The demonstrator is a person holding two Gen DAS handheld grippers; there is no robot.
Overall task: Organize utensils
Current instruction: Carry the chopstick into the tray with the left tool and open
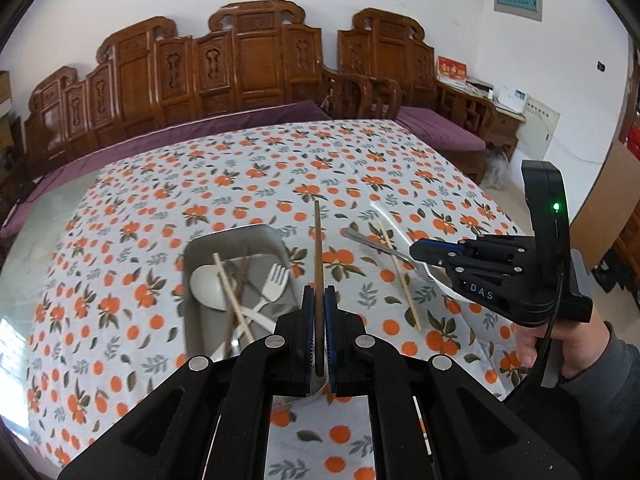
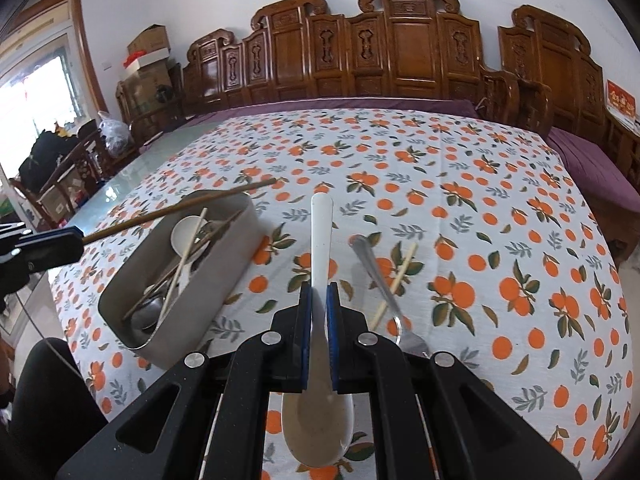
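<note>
Left wrist view: left gripper, jaws clenched on a dark brown chopstick that runs straight ahead between the pads, beside the metal tray already holding a white spoon, a white fork and several chopsticks. Right wrist view: right gripper, jaws clenched on the neck of a white ceramic spoon, bowl hanging toward the camera, handle pointing away over the counter with its orange-print cloth. A metal fork and a pale chopstick lie crossed on the cloth to the right of the tray, not yet collected. Handling, as judged: the chopstick is light, stiff and thin, liable to pivot unless gripped near mid-length; the glazed spoon is heavier, slippery and chippable, best held at the narrow neck and set down gently.
</note>
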